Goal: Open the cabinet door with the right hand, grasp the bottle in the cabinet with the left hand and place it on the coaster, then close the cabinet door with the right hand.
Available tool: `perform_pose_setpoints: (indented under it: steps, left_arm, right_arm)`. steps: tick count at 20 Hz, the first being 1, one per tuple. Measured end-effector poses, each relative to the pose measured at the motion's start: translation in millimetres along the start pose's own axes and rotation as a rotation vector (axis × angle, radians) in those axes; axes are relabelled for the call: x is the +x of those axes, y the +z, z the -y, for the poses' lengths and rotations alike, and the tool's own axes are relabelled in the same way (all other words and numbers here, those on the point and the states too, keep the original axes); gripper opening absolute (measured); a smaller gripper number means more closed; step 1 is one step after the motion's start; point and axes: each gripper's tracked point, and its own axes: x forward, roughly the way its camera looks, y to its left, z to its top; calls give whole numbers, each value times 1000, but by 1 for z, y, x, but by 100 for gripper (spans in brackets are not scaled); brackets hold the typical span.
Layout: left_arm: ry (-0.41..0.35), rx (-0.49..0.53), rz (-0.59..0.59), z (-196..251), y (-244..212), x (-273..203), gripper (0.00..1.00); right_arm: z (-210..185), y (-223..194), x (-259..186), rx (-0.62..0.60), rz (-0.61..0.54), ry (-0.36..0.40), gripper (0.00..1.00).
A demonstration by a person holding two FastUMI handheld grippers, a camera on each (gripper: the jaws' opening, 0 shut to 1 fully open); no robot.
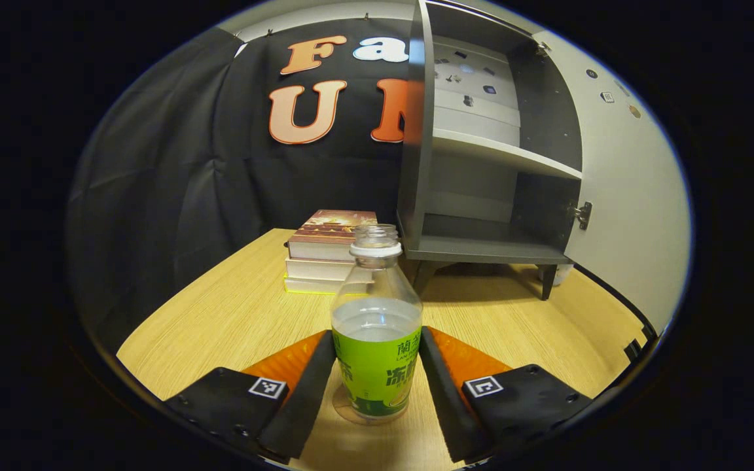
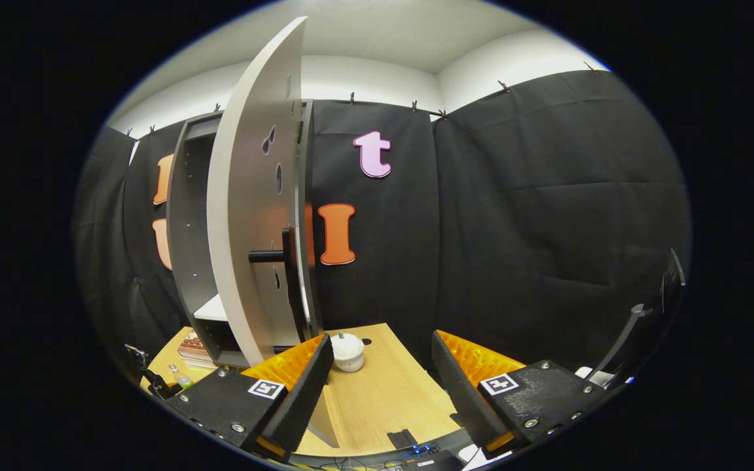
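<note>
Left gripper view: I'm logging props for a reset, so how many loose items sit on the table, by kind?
Books: 3, in one stack
Bottle: 1, standing on the coaster
Coaster: 1
Total: 5

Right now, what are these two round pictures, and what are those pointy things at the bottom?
Those are tongs a person holds, one in each hand, each with a camera riding on it. In the left gripper view, the left tongs stand around a bottle on a coaster on the wooden table; whether they squeeze it, I cannot tell. Behind are stacked books and an open cabinet. In the right gripper view, the right tongs are open, holding nothing, near the cabinet door and a small white pot.
</note>
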Motion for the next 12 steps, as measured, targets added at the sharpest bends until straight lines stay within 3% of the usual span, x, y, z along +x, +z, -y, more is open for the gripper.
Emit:
perform_pose_setpoints:
  steps: [1,2,10,12]
  left_arm:
    - [-2,13,-5,1,-1,0,84]
    - [-2,23,-9,2,-3,-1,84]
    - [-2,60,-28,5,-4,-7,91]
    - [-8,63,-29,6,-3,-9,93]
  right_arm:
    - [-2,0,2,-2,-2,2,87]
    - [-2,0,1,-2,-1,5,99]
    - [-9,1,-1,-3,8,31,99]
    - [-12,0,-2,-2,7,42,93]
